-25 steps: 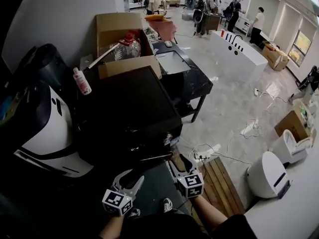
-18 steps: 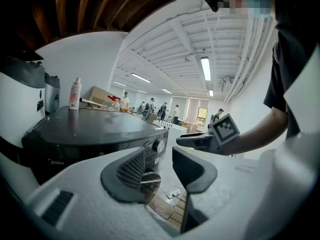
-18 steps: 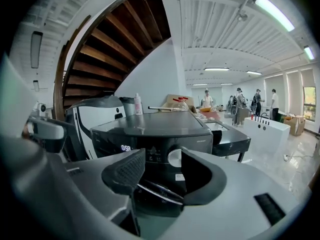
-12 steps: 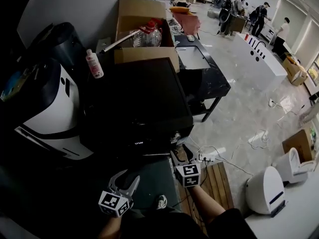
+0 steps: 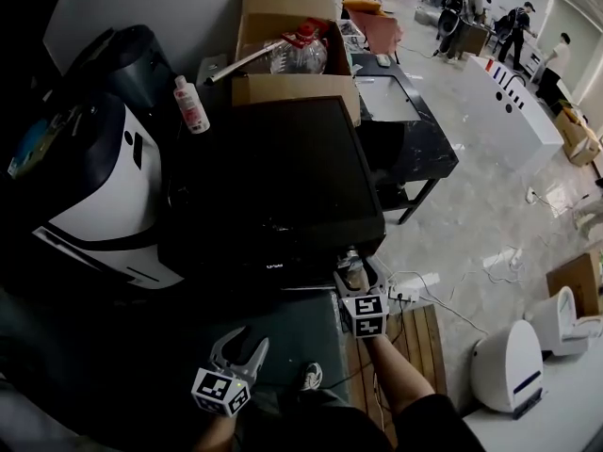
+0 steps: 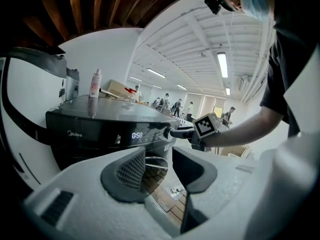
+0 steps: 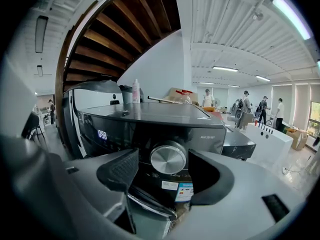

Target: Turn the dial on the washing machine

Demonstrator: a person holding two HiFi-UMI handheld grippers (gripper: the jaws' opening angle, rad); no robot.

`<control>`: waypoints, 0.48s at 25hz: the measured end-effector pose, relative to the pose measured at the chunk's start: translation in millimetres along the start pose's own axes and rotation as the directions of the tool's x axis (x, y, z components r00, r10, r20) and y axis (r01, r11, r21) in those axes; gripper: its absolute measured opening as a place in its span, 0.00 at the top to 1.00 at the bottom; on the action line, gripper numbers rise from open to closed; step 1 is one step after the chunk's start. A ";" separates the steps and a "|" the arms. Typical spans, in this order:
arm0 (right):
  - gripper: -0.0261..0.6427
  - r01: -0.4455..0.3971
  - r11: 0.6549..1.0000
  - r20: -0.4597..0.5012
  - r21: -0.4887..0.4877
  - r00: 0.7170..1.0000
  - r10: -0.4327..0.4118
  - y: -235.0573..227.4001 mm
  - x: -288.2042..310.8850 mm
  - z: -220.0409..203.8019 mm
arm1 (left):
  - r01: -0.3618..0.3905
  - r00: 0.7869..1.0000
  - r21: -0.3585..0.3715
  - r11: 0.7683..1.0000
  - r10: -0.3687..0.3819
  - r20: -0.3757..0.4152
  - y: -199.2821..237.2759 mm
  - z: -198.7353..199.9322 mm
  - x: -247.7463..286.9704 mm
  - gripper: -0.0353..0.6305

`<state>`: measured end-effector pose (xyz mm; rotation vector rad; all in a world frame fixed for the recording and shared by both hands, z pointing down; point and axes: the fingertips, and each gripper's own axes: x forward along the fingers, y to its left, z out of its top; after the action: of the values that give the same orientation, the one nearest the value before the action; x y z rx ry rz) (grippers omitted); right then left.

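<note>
Big open workshop, pale shiny floor [image 5: 471,215], people seen at the far end. A black washing machine [image 5: 283,186] is parked in the middle, with a cardboard box [image 5: 283,26] and a white bottle [image 5: 191,104] set behind it. The silver dial [image 7: 168,158] is found at the right end of the front panel. It's framed by the right gripper [image 5: 350,273], whose jaws are opening, pads clear of it on both sides. The left gripper [image 5: 243,339] is held low in front, jaws parted, nothing between them.
</note>
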<state>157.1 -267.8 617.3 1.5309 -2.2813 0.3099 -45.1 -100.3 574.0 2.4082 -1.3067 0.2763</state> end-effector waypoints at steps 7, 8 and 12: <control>0.52 -0.013 0.999 -0.024 -0.039 1.000 0.012 1.0 16.5 -7.9 | 0.000 1.000 -0.014 1.000 0.000 -0.024 3.2 -8.0 4.7 0.71; 0.52 -0.014 0.999 -0.023 -0.036 1.000 0.013 0.6 17.0 -8.3 | 0.003 1.000 -0.014 1.000 -0.003 -0.025 2.4 -8.8 5.5 0.71; 0.52 -0.015 0.999 -0.021 -0.034 1.000 0.015 -1.0 19.0 -10.0 | 0.009 1.000 -0.022 1.000 -0.010 -0.024 -0.8 -8.3 7.6 0.71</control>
<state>153.4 -280.3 634.3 1.4874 -2.2710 0.2879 -40.2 -102.2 583.9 2.3852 -1.2805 0.2868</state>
